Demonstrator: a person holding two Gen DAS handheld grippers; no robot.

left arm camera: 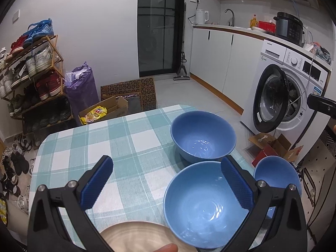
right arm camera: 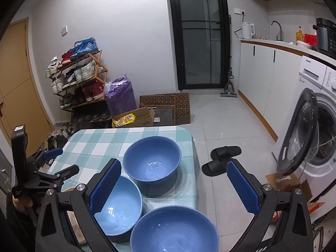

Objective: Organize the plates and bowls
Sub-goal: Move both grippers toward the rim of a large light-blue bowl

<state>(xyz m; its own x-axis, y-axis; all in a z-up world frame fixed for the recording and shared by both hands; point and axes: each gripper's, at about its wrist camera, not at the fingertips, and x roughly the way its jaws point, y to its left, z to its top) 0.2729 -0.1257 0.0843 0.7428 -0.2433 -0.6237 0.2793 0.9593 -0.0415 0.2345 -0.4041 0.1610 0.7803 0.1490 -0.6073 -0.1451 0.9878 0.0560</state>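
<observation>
Three blue bowls stand on the checked table (left arm camera: 88,147). The far bowl (left arm camera: 202,135) (right arm camera: 152,160) is dark blue. A lighter bowl (left arm camera: 201,205) (right arm camera: 119,205) sits nearer, beside a beige plate (left arm camera: 136,235) (right arm camera: 78,231). The third bowl (left arm camera: 277,174) (right arm camera: 174,229) is at the table's right edge. My left gripper (left arm camera: 168,185) (right arm camera: 69,159) is open above the table, its right finger over the lighter bowl's rim. My right gripper (right arm camera: 174,188) is open and holds nothing, above the gap between the bowls. Only a black part of the right gripper (left arm camera: 321,105) shows in the left wrist view.
A washing machine (right arm camera: 310,138) with its door open stands right of the table. Black slippers (right arm camera: 220,159) and cardboard boxes (left arm camera: 273,149) lie on the floor beside it. A shoe rack (left arm camera: 31,73) and boxes (right arm camera: 134,119) stand beyond the table's far edge.
</observation>
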